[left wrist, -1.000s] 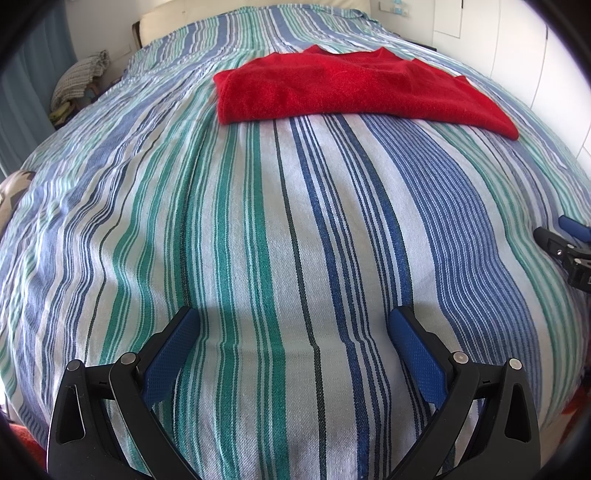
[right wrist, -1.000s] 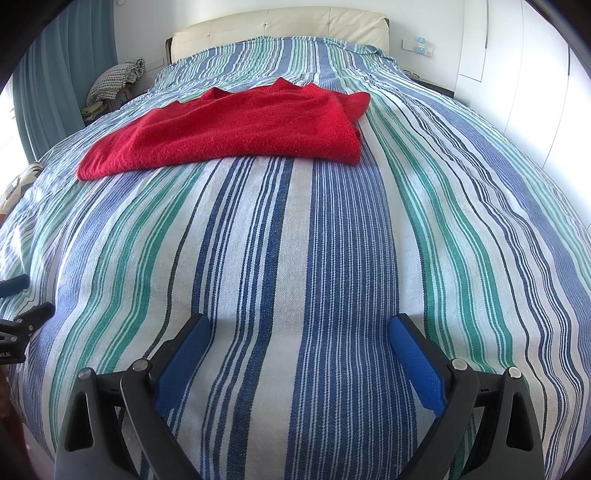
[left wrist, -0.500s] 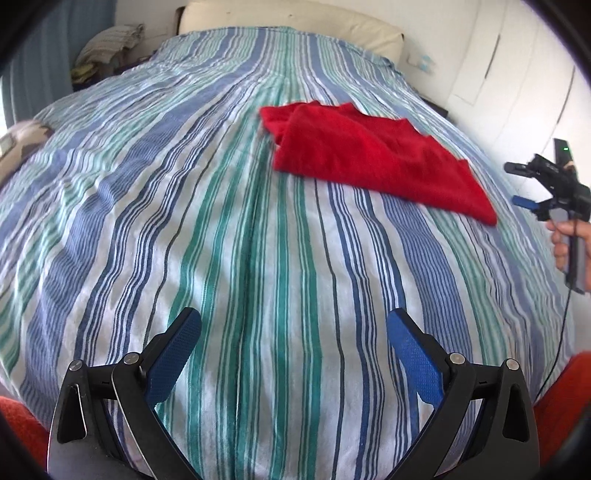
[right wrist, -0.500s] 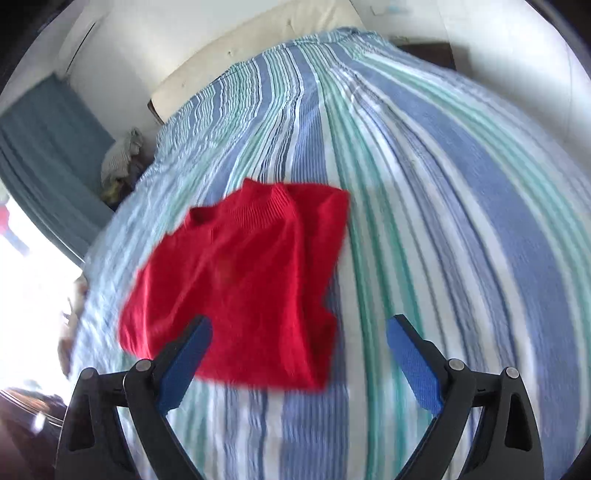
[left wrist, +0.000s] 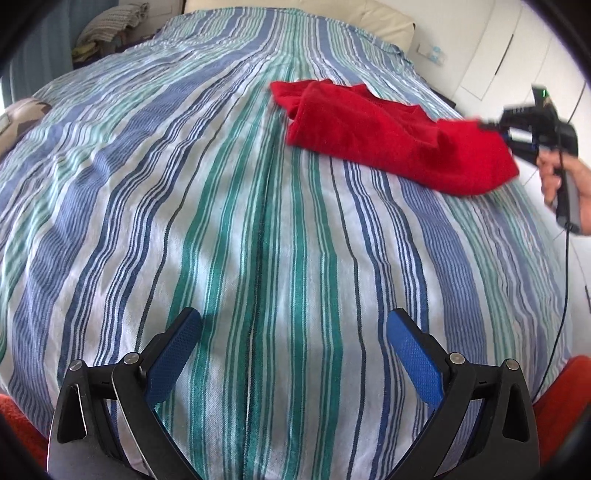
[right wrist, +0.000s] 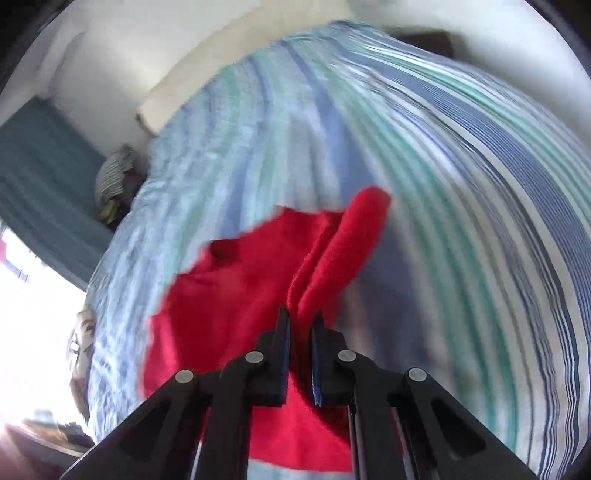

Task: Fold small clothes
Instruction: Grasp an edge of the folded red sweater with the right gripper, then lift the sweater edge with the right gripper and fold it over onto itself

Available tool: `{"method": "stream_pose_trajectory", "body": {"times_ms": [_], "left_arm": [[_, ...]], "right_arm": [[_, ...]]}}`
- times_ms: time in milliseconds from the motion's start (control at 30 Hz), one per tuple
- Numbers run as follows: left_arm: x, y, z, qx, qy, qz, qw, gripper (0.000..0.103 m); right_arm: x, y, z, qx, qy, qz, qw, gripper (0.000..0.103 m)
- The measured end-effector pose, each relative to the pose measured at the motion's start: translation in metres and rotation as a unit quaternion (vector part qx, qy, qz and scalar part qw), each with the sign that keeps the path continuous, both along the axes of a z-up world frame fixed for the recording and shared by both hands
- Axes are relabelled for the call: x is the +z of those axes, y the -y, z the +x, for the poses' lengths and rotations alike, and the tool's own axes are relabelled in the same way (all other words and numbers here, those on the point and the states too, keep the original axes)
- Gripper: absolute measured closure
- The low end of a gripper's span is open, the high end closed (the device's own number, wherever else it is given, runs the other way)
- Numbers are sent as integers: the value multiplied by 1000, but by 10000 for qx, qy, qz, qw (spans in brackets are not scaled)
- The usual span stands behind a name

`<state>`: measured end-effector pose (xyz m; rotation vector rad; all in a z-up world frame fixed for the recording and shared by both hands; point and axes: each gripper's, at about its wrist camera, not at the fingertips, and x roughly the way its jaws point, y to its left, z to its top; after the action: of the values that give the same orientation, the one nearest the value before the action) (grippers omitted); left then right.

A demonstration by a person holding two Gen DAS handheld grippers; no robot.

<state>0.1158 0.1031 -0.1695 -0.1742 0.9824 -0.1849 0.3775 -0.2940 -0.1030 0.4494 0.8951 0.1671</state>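
A red knit garment (left wrist: pixel 388 136) lies on the striped bed at the upper right of the left wrist view. My right gripper (right wrist: pixel 301 319) is shut on an edge of the red garment (right wrist: pixel 229 295) and a flap of it rises beyond the tips. In the left wrist view the right gripper (left wrist: pixel 487 127) sits at the garment's right end, held by a hand (left wrist: pixel 565 177). My left gripper (left wrist: pixel 293 325) is open and empty, low over the bed's near part, well short of the garment.
The bed (left wrist: pixel 184 184) has a blue, green and white striped cover and a cream headboard (left wrist: pixel 369 18). A chair with folded cloth (left wrist: pixel 107 26) stands at the far left by a teal curtain (right wrist: pixel 40 177). White cupboard doors (left wrist: pixel 517 48) line the right.
My right gripper moved down onto the garment and closed on its edge, lifting a flap. My left gripper stayed open and swung a little left, back from the garment.
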Motion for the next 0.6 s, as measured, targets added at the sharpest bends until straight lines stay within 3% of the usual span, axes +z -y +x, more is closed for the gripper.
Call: {"method": "stream_pose_trajectory", "body": {"times_ms": [167, 300, 367, 467, 500, 533, 600], "left_arm": [[4, -8, 3, 71, 13, -186, 9998, 2], [0, -19, 4, 218, -56, -180, 9996, 2], [-2, -24, 4, 289, -106, -206, 9993, 2], [-3, -29, 5, 363, -139, -239, 9990, 2], [-3, -30, 5, 380, -142, -256, 9989, 2], [-2, -31, 6, 389, -153, -277, 9987, 2], [-2, -32, 7, 390, -179, -311, 9986, 2]], "right_arm": [[32, -118, 25, 949, 55, -30, 9955, 94], [0, -208, 36, 1415, -228, -270, 9893, 94], [-35, -242, 42, 1649, -545, -369, 9841, 89], [-69, -256, 46, 1889, -1132, 301, 9750, 66], [-68, -254, 42, 1901, -1089, 584, 9740, 56], [-57, -245, 37, 1977, -863, 1097, 9703, 53], [-36, -229, 30, 2204, -582, 1666, 9593, 47]]}}
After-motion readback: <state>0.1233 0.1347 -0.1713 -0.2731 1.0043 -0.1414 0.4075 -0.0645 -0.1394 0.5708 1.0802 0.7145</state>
